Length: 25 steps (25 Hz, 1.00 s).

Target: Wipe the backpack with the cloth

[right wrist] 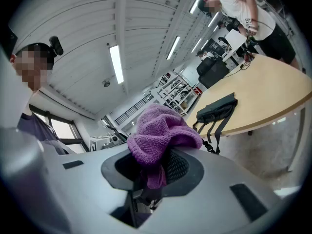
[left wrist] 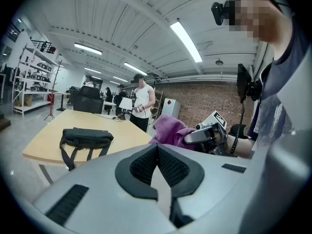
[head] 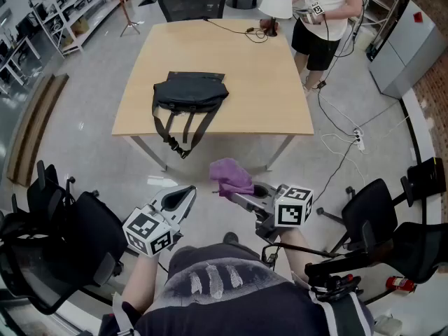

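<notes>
A black backpack (head: pixel 190 92) lies flat on the wooden table (head: pixel 273 96), its straps hanging over the near edge. It also shows as the backpack (left wrist: pixel 87 137) in the left gripper view and the backpack (right wrist: pixel 217 108) in the right gripper view. My right gripper (head: pixel 227 191) is shut on a purple cloth (head: pixel 230 176), held in the air short of the table; the cloth (right wrist: pixel 158 135) bulges out of the jaws. My left gripper (head: pixel 187 195) hangs beside it, shut with nothing in it. Both grippers are well away from the backpack.
A person (head: pixel 325 16) stands at the table's far right corner beside a white lamp (head: pixel 276 3) and a cable (head: pixel 238 28). Black office chairs (head: pixel 56 229) flank me left and right (head: pixel 378 222). A power strip (head: pixel 358 138) with cords lies on the floor at right.
</notes>
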Each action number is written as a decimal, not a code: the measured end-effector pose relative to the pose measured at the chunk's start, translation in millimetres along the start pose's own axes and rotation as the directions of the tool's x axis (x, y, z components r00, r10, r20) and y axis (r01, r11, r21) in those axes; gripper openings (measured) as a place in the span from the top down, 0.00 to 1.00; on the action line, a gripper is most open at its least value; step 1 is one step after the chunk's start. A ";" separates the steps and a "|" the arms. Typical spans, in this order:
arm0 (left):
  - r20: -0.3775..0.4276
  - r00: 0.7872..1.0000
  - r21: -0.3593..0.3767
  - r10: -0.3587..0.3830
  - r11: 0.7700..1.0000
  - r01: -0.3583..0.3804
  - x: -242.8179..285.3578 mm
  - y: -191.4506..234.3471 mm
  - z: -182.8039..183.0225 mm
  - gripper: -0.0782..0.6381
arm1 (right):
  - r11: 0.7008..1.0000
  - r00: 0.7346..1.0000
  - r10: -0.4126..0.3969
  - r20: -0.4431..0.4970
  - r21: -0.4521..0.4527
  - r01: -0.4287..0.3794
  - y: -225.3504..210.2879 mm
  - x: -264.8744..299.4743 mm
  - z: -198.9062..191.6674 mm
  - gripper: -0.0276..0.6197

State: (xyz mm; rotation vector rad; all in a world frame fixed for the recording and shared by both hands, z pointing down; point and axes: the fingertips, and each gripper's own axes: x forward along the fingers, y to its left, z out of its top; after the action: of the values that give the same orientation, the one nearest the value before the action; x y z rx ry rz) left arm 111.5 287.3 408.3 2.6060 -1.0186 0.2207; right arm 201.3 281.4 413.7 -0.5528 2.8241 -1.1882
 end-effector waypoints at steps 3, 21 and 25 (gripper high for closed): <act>-0.016 1.000 0.023 0.010 1.000 -0.010 11.5 20.1 10.5 0.88 | 1.000 1.000 -0.001 0.030 0.008 0.001 -16.9 3.1 15.2 0.81; 0.032 0.992 0.011 -0.123 0.992 0.123 45.9 214.7 71.6 0.88 | 0.991 0.992 -0.115 0.045 0.069 0.112 -78.7 146.0 99.4 0.81; 0.021 0.988 -0.012 -0.153 0.988 0.153 42.6 263.9 77.9 0.88 | 0.979 0.982 -0.185 0.037 0.092 0.181 -98.2 189.3 111.2 0.81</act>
State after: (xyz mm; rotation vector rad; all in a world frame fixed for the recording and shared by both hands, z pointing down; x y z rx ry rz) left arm -35.3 50.8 412.7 2.6638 -0.8177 0.1506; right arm 72.6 78.5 424.2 -0.8384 2.7159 -1.3035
